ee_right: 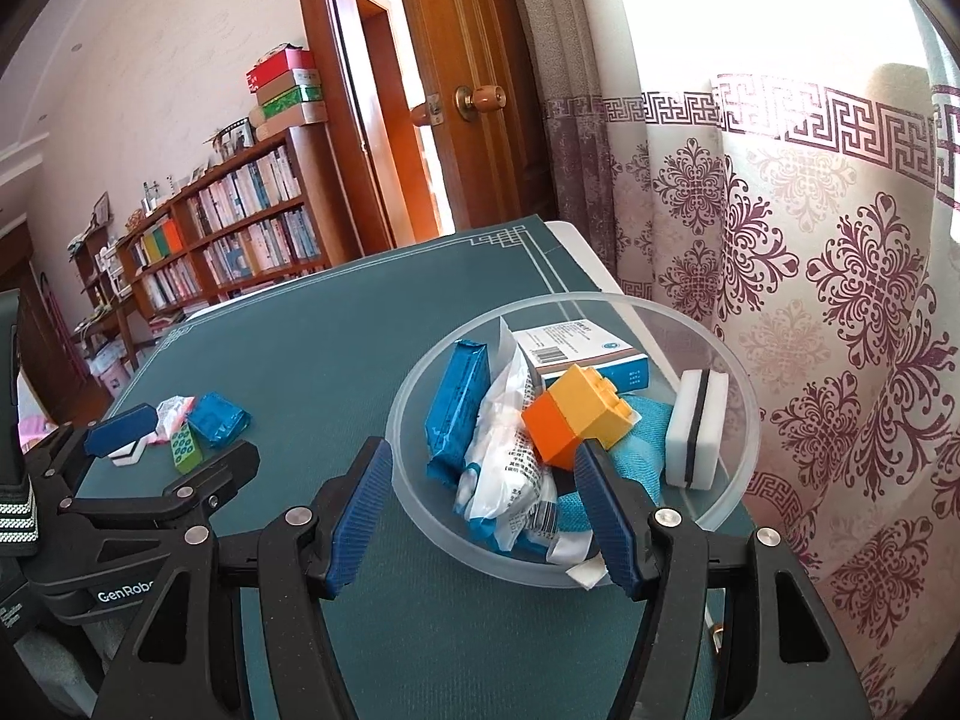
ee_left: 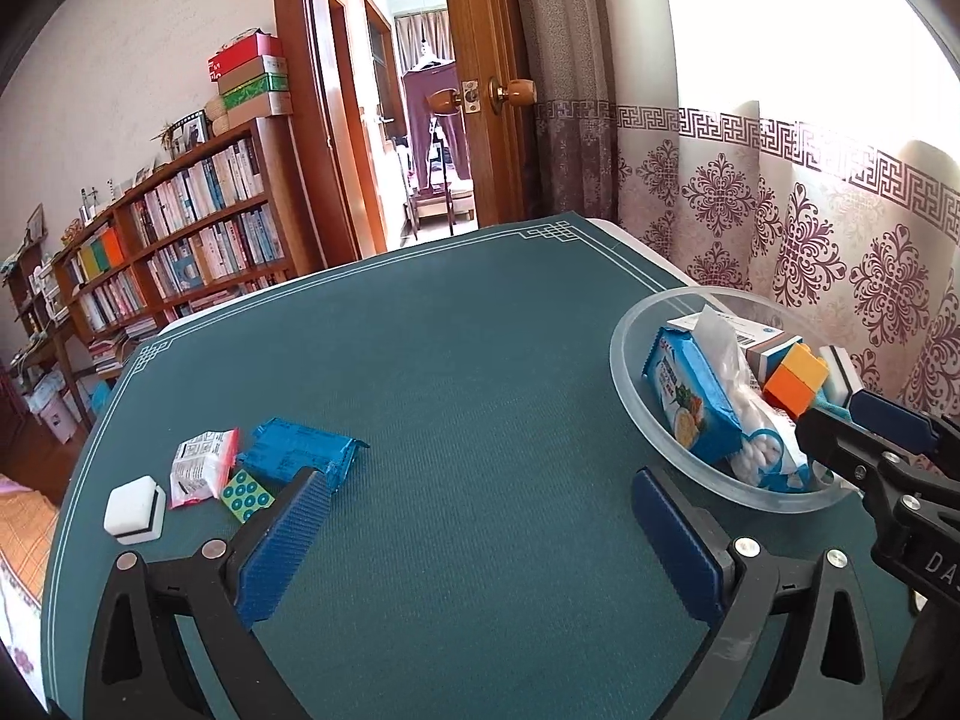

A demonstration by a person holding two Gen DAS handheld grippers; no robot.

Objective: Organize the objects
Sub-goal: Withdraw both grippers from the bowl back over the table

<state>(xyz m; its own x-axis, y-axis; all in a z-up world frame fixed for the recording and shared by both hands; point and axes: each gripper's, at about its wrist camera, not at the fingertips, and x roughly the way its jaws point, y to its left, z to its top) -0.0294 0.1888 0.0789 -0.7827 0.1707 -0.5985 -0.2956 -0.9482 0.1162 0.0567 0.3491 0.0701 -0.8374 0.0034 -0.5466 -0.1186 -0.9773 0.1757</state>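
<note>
A clear plastic bowl [ee_right: 729, 504] stands at the right of the green table mat [ee_left: 468, 372]. It holds a blue snack pack [ee_right: 453, 405], a white plastic packet [ee_right: 510, 468], an orange and yellow brick [ee_right: 579, 420], a white and blue box [ee_right: 585, 354] and a white sponge [ee_right: 696, 429]. The bowl also shows in the left wrist view [ee_left: 636, 396]. At the left lie a white sponge [ee_left: 135, 509], a red-edged packet [ee_left: 198, 465], a green dotted card [ee_left: 246, 495] and a blue wrapper [ee_left: 300, 450]. My left gripper [ee_left: 474, 498] is open and empty above the mat. My right gripper [ee_right: 480, 468] is open over the bowl's near rim.
A patterned curtain [ee_right: 810, 270] hangs close behind the bowl on the right. A bookshelf [ee_left: 180, 240] and an open wooden door [ee_left: 492, 90] lie beyond the table's far edge. The right gripper's body [ee_left: 888, 468] reaches in beside the bowl.
</note>
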